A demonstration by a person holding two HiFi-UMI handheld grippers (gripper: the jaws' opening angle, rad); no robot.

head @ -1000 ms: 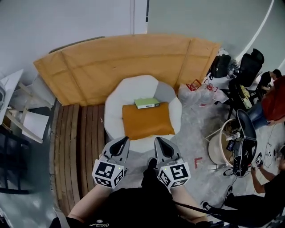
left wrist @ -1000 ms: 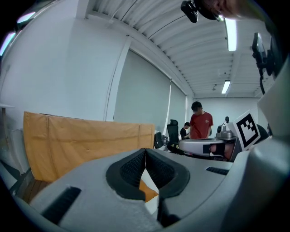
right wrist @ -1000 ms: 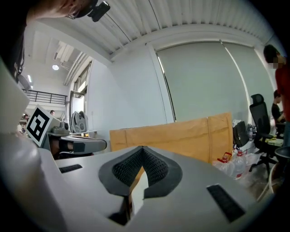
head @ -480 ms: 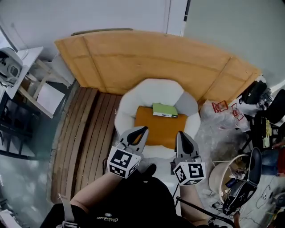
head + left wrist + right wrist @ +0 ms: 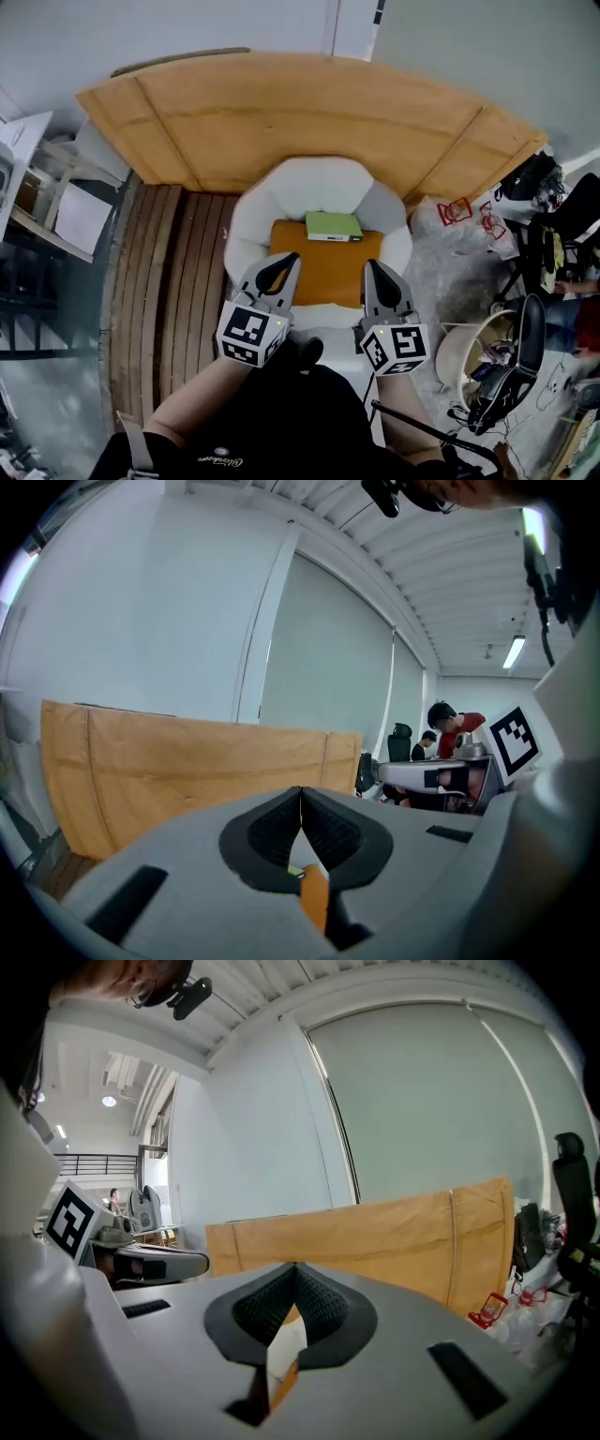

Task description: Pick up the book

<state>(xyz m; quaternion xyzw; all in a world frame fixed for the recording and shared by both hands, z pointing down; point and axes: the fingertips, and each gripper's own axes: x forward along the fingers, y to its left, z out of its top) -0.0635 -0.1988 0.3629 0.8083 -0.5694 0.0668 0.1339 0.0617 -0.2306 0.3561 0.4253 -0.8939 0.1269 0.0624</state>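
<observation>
Left claw [image 5: 285, 262] and right claw [image 5: 372, 268] are both pinched closed, empty, and have moved in closer to the round white armchair [image 5: 305, 180]. Flat green book [image 5: 333, 225] lies ahead between them on the orange cushion [image 5: 323, 270], so jaws need opening next.

White round armchair [image 5: 309, 183] with an orange cushion [image 5: 328, 270] on its seat, big cardboard sheets [image 5: 281, 122] standing behind it, wooden planks [image 5: 164, 281] alongside.
</observation>
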